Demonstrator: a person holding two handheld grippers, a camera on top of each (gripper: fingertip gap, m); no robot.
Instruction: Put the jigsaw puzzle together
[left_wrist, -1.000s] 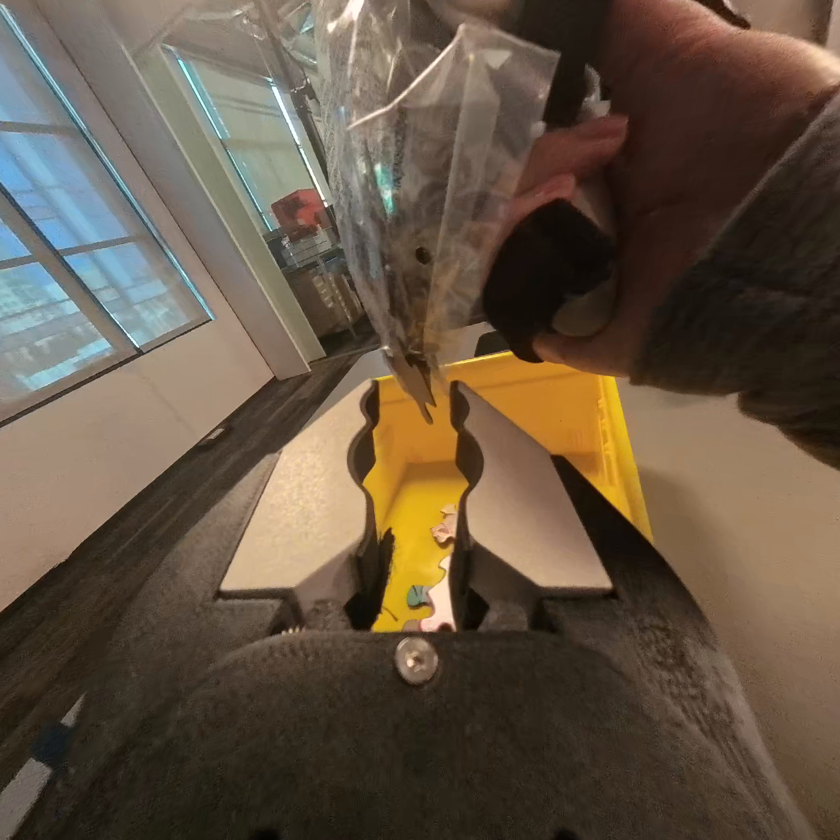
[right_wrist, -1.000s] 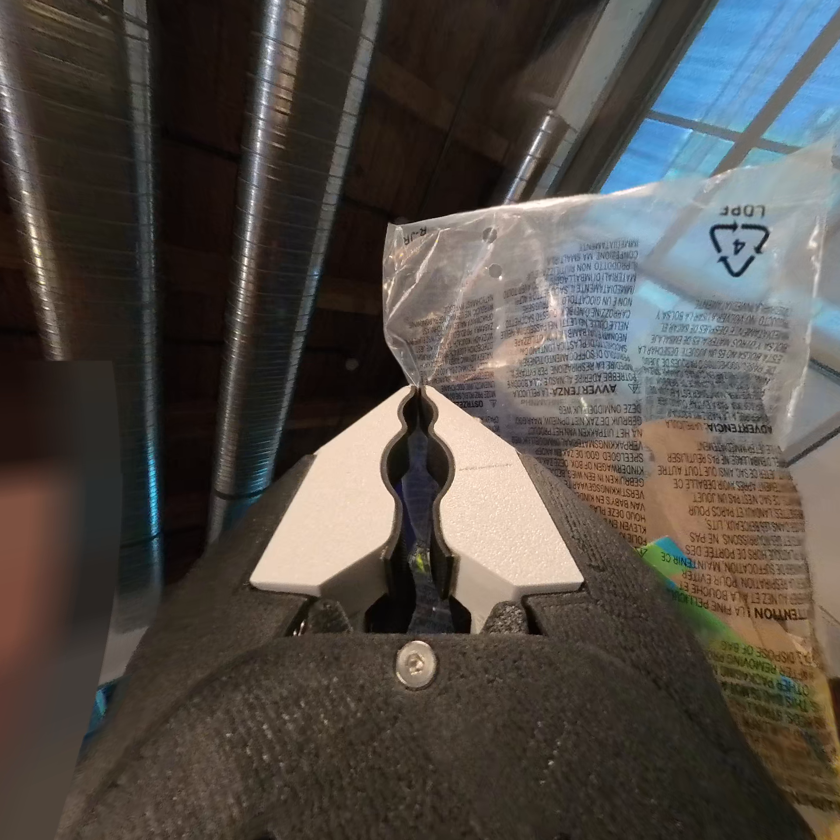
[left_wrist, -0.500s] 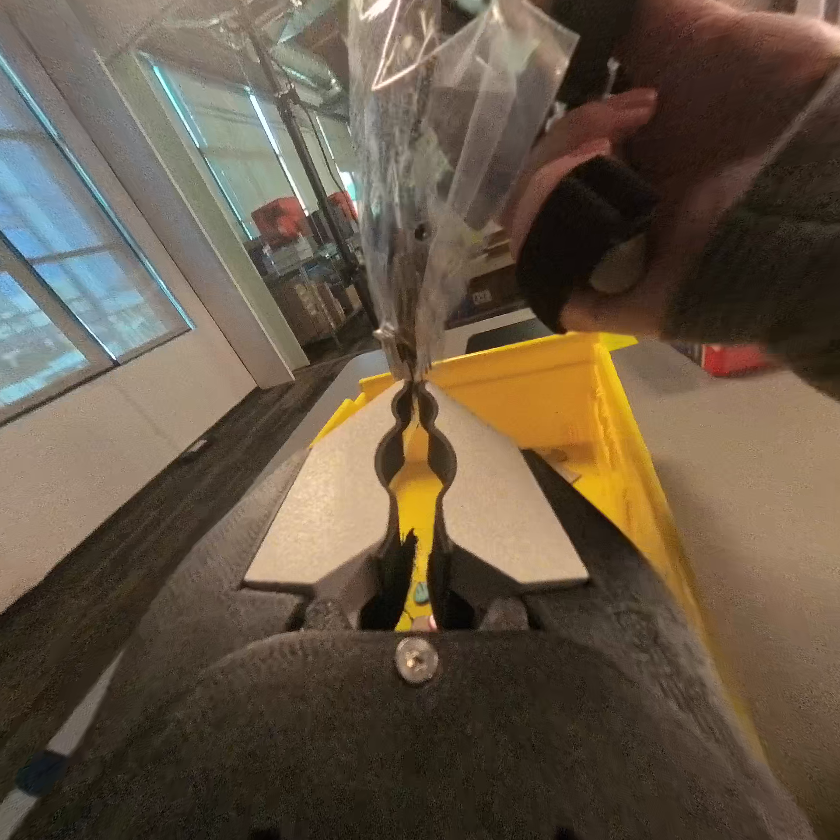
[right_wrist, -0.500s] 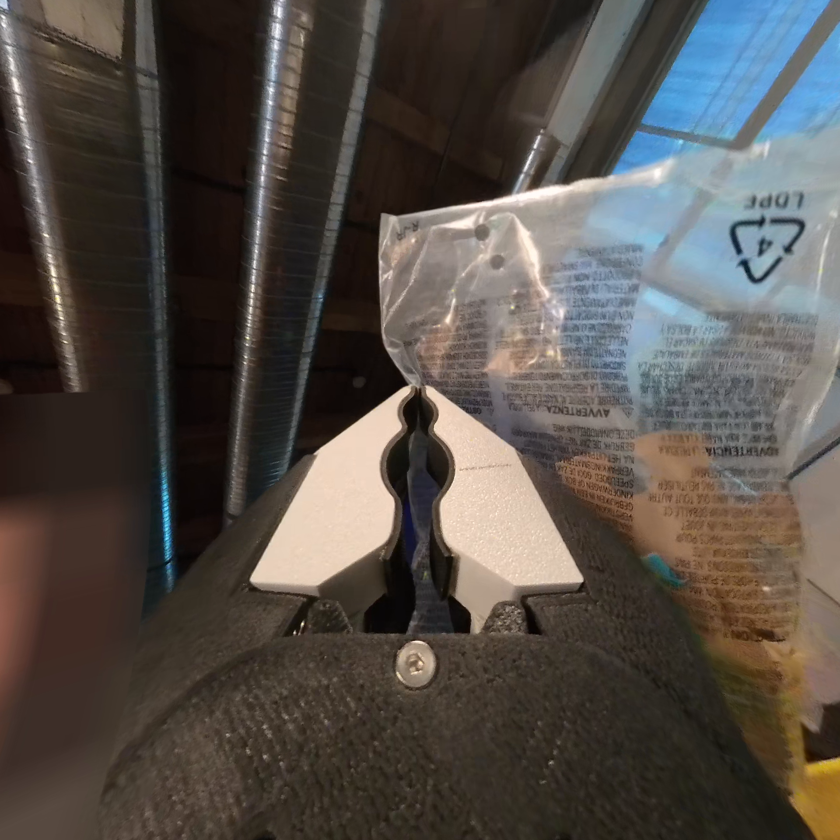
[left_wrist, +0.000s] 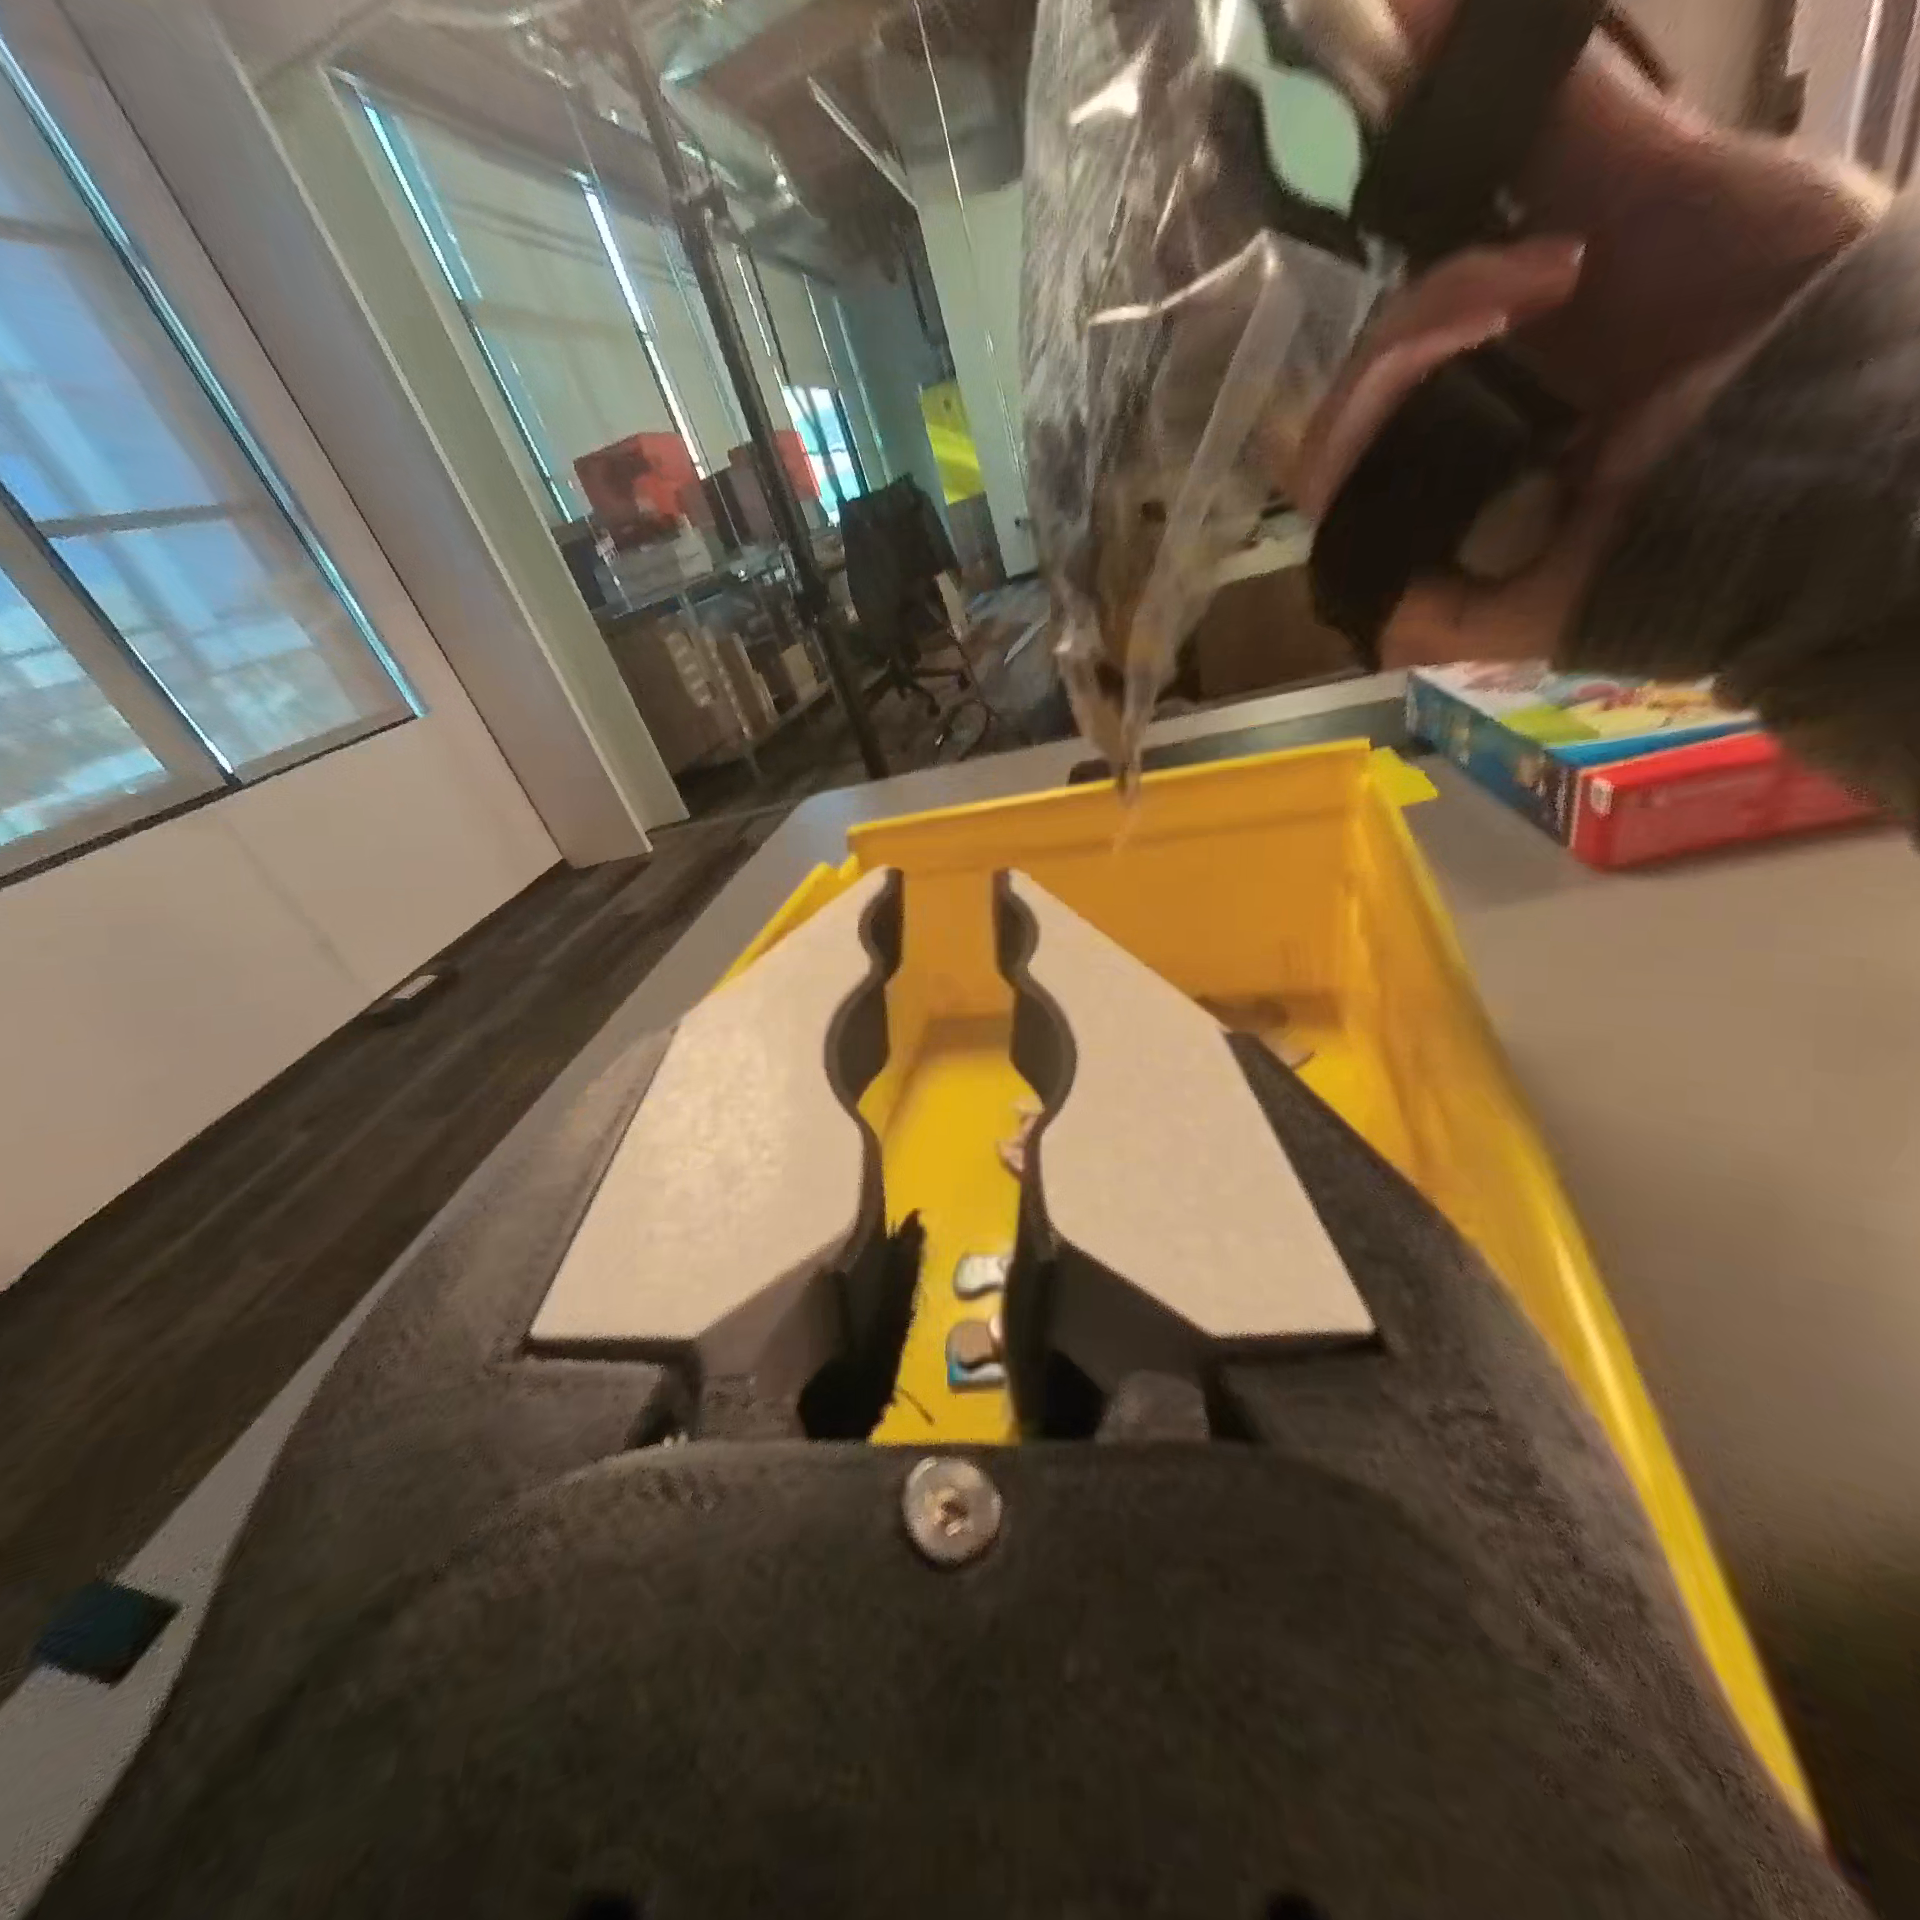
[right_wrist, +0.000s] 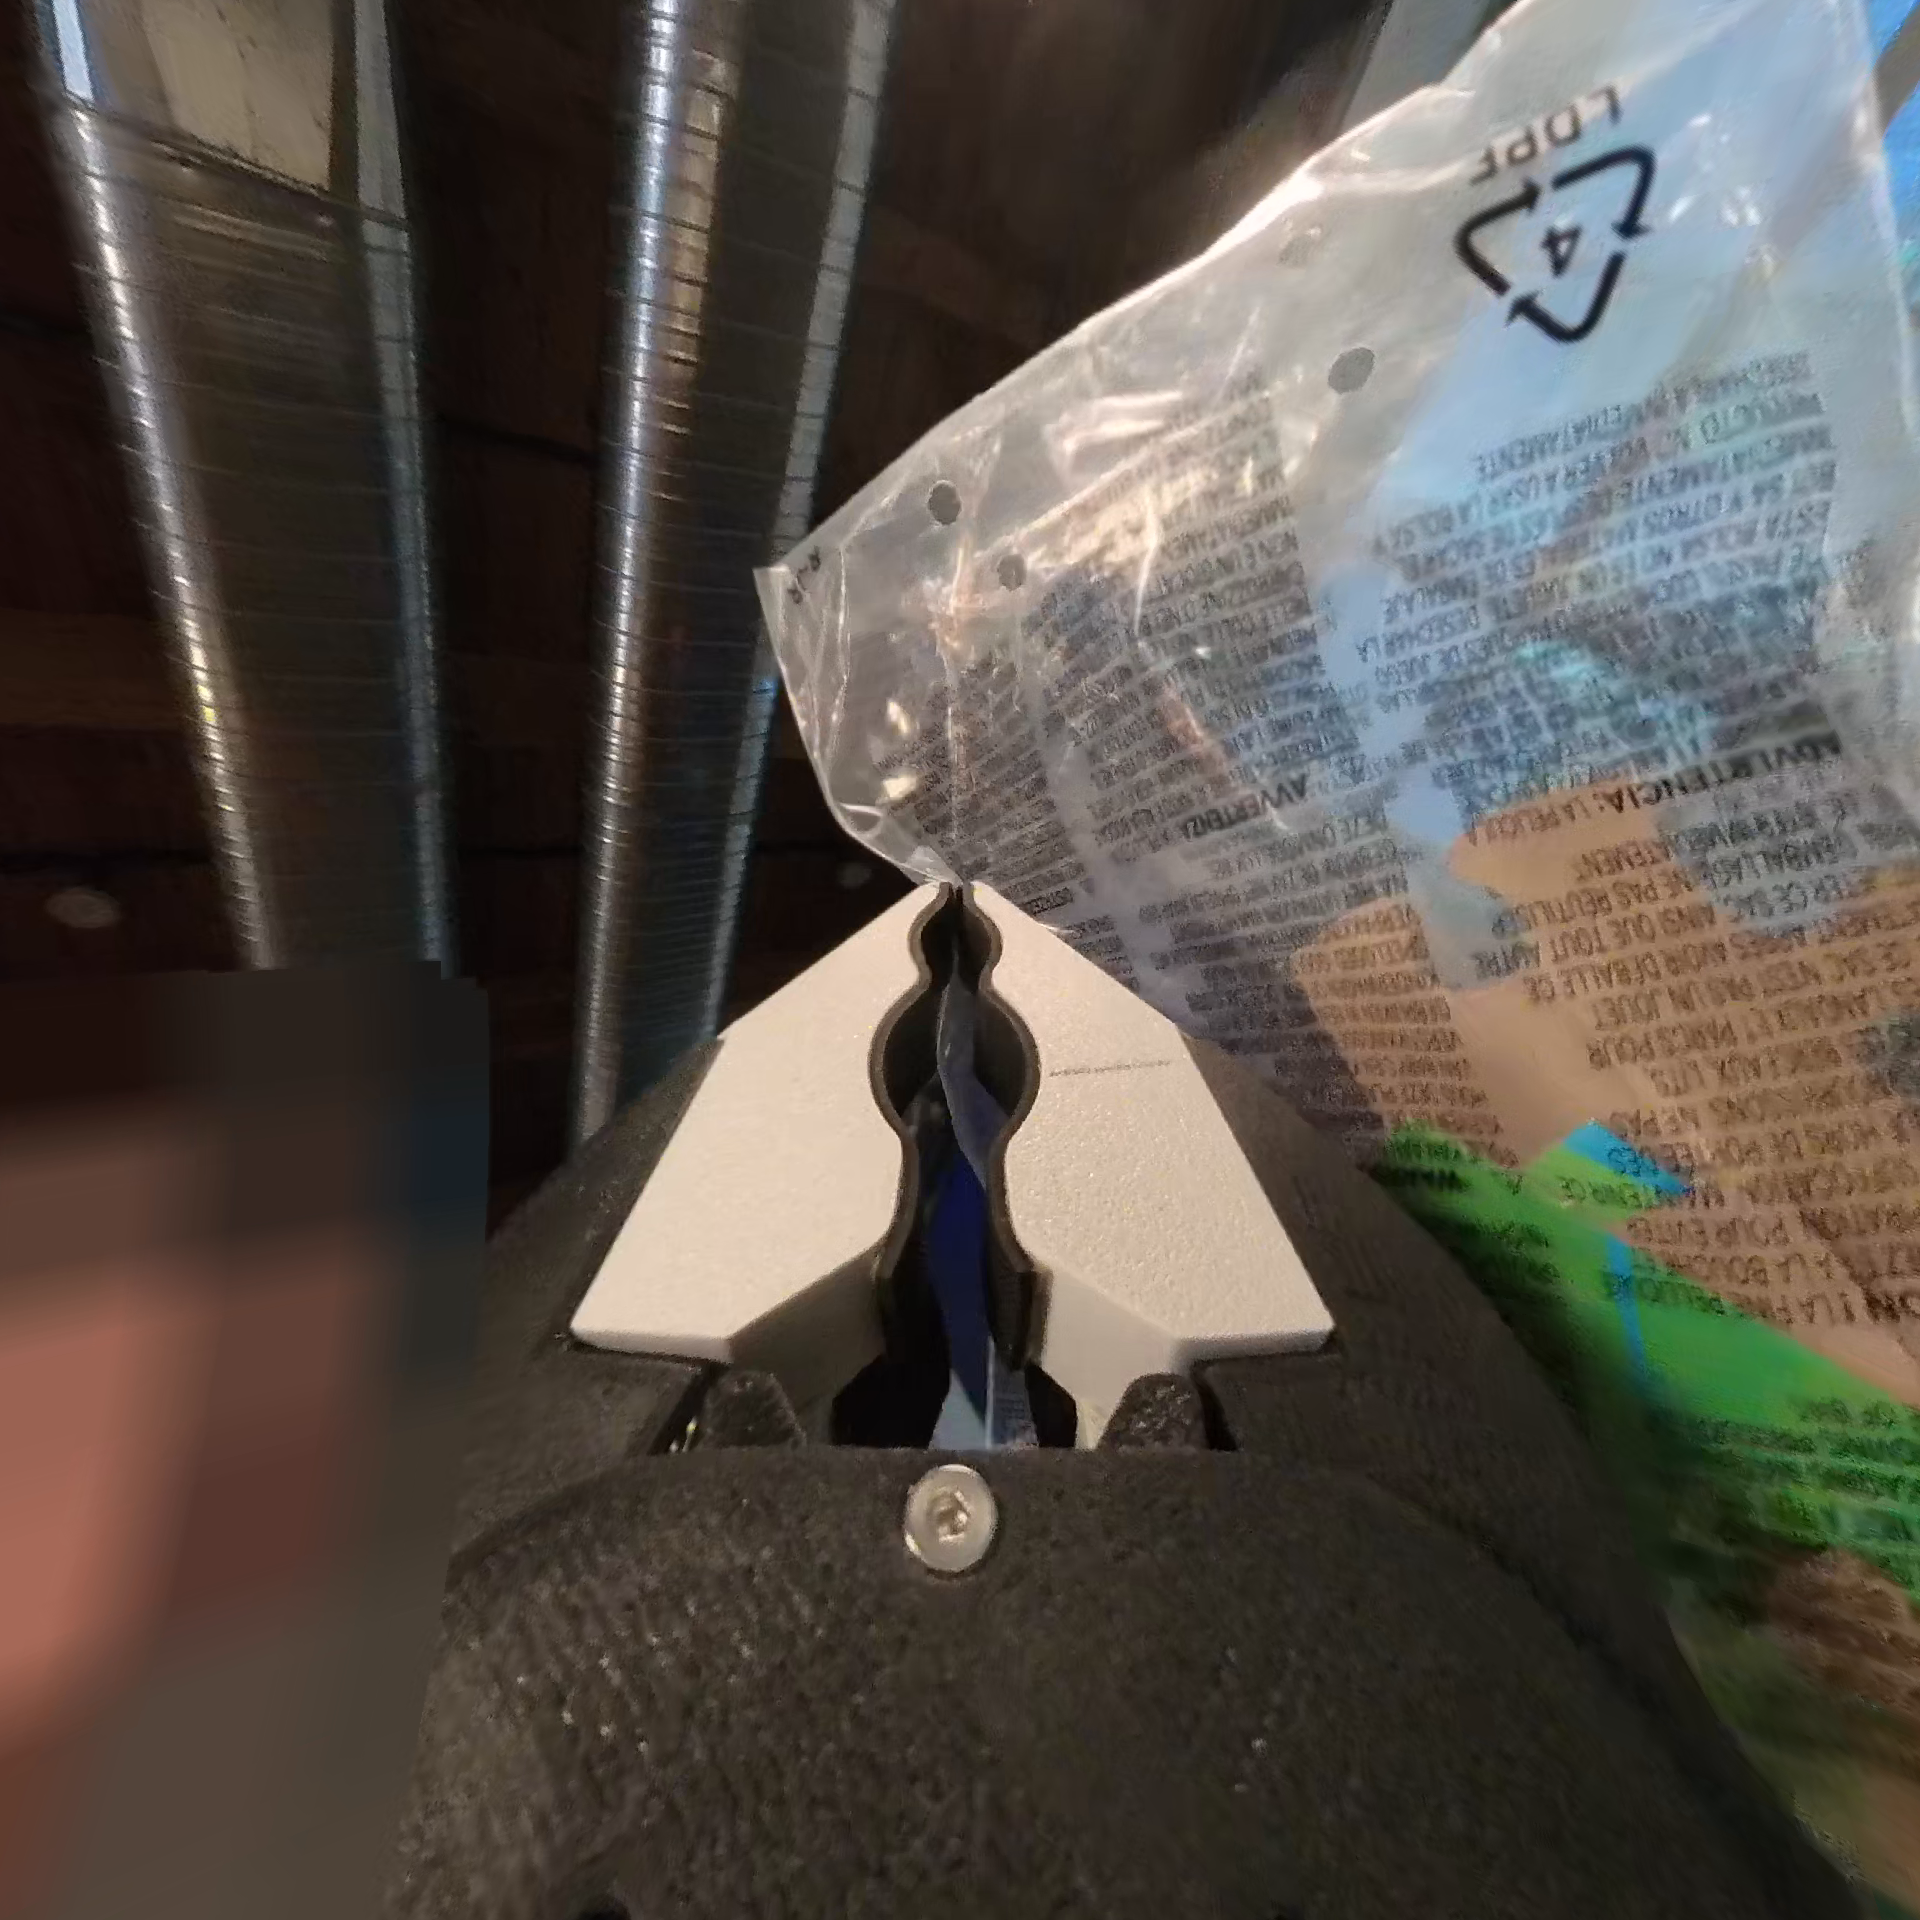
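Office w/ tall windows (left_wrist: 156, 499) on the left, dark plank floor, and a grey tabletop (left_wrist: 1662, 1039) carrying a yellow plastic bin (left_wrist: 1226, 883), open top, long axis running straight away from the left gripper (left_wrist: 943, 883). That gripper's two grey fingers stand apart w/ nothing between them; only the bin's far wall and floor show thru the gap, plus a few small flat coloured pieces (left_wrist: 982, 1351) lying on the bin bottom. Key relation: the clear crinkled plastic bag (left_wrist: 1132, 436), printed w/ black text, hangs above and slightly right of the left fingertips, long axis near vertical, its pinched lower corner pointing down just over the bin's far rim, not touching the left fingers. Bag is nearer the right side: a hand (left_wrist: 1621, 343) in a grey sleeve carries the right gripper up there, top right of the left wrist view. In the right wrist view the right gripper (right_wrist: 954, 914) is closed on an edge of the same bag (right_wrist: 1299, 675), film pinched at the tips and trailing back between the fingers; rest of the bag fans up and right, w/ tan and green contents visible thru it. Behind it, silver ceiling ducts (right_wrist: 665, 468) on dark wood. Stacked blue and red boxes (left_wrist: 1621, 758) sit on the table beyond the bin, right side, well apart from both grippers.
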